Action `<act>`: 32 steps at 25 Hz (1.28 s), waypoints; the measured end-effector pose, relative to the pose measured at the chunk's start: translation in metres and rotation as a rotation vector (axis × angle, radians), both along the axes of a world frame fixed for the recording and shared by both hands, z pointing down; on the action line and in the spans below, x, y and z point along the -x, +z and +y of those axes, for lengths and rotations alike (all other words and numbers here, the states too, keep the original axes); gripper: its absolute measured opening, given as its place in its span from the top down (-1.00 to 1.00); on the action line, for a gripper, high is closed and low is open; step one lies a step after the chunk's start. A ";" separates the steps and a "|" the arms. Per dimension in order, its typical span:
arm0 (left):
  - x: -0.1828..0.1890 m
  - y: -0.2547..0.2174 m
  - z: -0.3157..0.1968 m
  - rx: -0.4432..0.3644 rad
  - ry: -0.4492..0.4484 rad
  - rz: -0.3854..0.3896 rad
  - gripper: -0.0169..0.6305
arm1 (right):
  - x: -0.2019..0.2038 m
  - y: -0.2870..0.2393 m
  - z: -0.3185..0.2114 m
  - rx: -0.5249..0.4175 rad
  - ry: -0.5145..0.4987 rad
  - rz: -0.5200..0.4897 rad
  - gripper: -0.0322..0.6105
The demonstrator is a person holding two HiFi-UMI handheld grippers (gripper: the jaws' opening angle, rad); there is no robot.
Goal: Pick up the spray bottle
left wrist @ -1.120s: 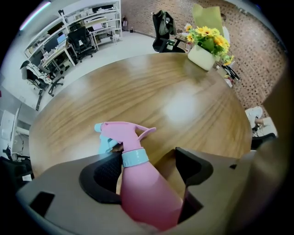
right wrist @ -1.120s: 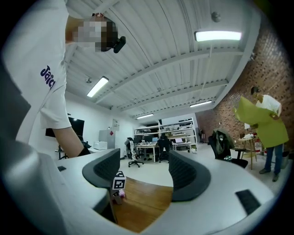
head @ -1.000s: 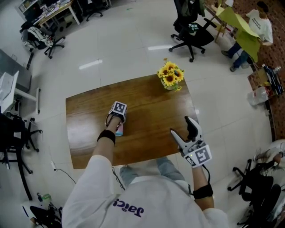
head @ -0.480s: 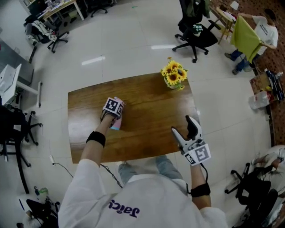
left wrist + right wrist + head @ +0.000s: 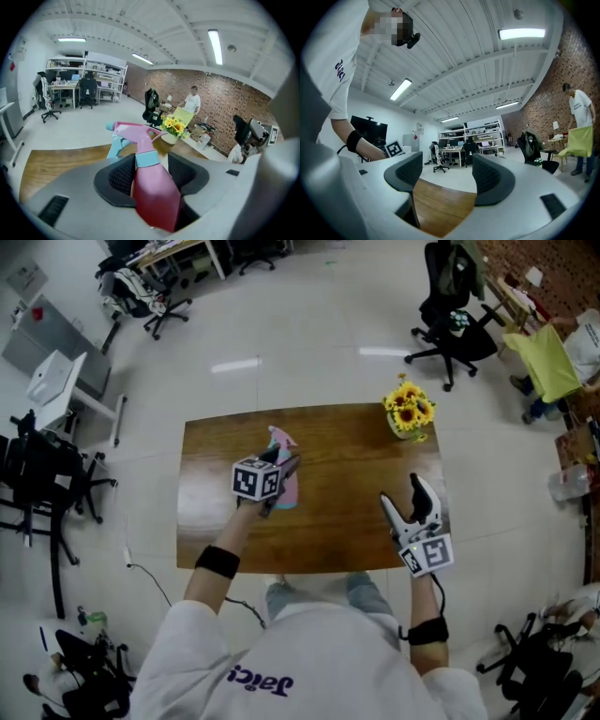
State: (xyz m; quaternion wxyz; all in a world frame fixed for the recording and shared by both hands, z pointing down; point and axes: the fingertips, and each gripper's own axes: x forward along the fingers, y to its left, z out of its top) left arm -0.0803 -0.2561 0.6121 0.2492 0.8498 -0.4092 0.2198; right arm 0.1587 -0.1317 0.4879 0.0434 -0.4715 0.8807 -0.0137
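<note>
Step in hand: the grasp is made and the lift looks mostly done.

L gripper [image 5: 151, 172]: jaws closed tight on the spray bottle [image 5: 157, 204], pads pressing both sides of the pink body just below the blue collar. Head and trigger stick out past the pads, nozzle to the left in the left gripper view. The head view shows the bottle in the gripper over the left-middle of the table [image 5: 347, 517]. It seems clear of the wood, but contact underneath can't be confirmed.

R gripper [image 5: 443, 180]: jaws wide apart with nothing between them, only bare table edge beyond. It hangs at the near right side of the table, well apart from the bottle.

Next move (judgement): keep the squeeze firm and the wrist steady. The bottle leans fwd along the jaws, so the heavy end could pivot if the grip slackens. No need for the R gripper unless the bottle slips.

Count:
- spray bottle x1
- grippers x2
- table x1
- sunflower pot [image 5: 409, 414] x1, at the far right corner, well apart from both grippers
</note>
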 end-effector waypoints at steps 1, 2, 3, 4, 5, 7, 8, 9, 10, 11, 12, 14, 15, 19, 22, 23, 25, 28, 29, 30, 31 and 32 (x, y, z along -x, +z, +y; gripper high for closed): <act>0.003 -0.011 0.004 -0.046 -0.010 0.002 0.25 | 0.005 0.000 -0.003 -0.002 -0.005 0.002 -0.18; 0.006 -0.021 0.010 -0.096 -0.015 -0.006 0.25 | 0.010 -0.001 -0.006 -0.004 -0.010 0.003 -0.17; 0.009 -0.031 0.015 -0.150 -0.017 -0.022 0.25 | 0.013 -0.001 -0.008 -0.004 -0.013 0.001 -0.17; 0.013 -0.042 0.021 -0.206 -0.022 -0.043 0.25 | 0.016 -0.002 -0.011 -0.004 -0.015 -0.002 -0.18; 0.017 -0.051 0.028 -0.261 -0.032 -0.063 0.25 | 0.019 -0.003 -0.013 -0.005 -0.015 -0.005 -0.17; 0.027 -0.070 0.041 -0.350 -0.071 -0.074 0.25 | 0.026 -0.005 -0.017 -0.007 -0.013 -0.006 -0.18; 0.032 -0.079 0.048 -0.385 -0.096 -0.062 0.25 | 0.029 -0.005 -0.019 -0.007 -0.013 -0.005 -0.18; 0.038 -0.088 0.055 -0.418 -0.123 -0.050 0.25 | 0.033 -0.005 -0.020 -0.006 -0.014 -0.005 -0.17; 0.043 -0.096 0.062 -0.450 -0.149 -0.042 0.25 | 0.036 -0.006 -0.020 -0.005 -0.016 -0.007 -0.17; 0.048 -0.103 0.070 -0.481 -0.178 -0.035 0.25 | 0.039 -0.007 -0.019 -0.004 -0.016 -0.010 -0.17; 0.054 -0.110 0.078 -0.508 -0.211 -0.025 0.25 | 0.041 -0.007 -0.017 -0.004 -0.014 -0.015 -0.17; 0.069 -0.117 0.095 -0.547 -0.287 0.006 0.25 | 0.046 -0.010 -0.013 -0.004 -0.001 -0.030 -0.17; 0.078 -0.119 0.103 -0.562 -0.322 0.021 0.25 | 0.048 -0.011 -0.010 -0.005 0.005 -0.036 -0.17; 0.109 -0.122 0.130 -0.631 -0.388 -0.013 0.25 | 0.056 -0.012 0.001 -0.017 0.027 -0.010 -0.17; 0.123 -0.128 0.149 -0.686 -0.404 -0.049 0.25 | 0.059 -0.010 0.012 -0.015 0.061 0.010 -0.17; 0.126 -0.128 0.154 -0.704 -0.408 -0.055 0.25 | 0.061 -0.008 0.016 -0.012 0.070 0.015 -0.17; 0.129 -0.126 0.161 -0.726 -0.408 -0.051 0.25 | 0.065 -0.007 0.021 -0.012 0.092 0.025 -0.17; 0.124 -0.125 0.168 -0.727 -0.408 -0.018 0.25 | 0.061 -0.007 0.026 -0.015 0.151 0.028 -0.17; 0.123 -0.125 0.171 -0.723 -0.410 -0.015 0.25 | 0.058 -0.006 0.029 -0.011 0.176 0.028 -0.17; 0.122 -0.125 0.173 -0.721 -0.411 -0.017 0.25 | 0.055 -0.006 0.031 -0.008 0.197 0.025 -0.17; 0.121 -0.125 0.174 -0.723 -0.410 -0.023 0.25 | 0.053 -0.007 0.033 -0.010 0.212 0.019 -0.17; 0.120 -0.126 0.174 -0.728 -0.407 -0.032 0.25 | 0.053 -0.007 0.034 -0.010 0.219 0.018 -0.17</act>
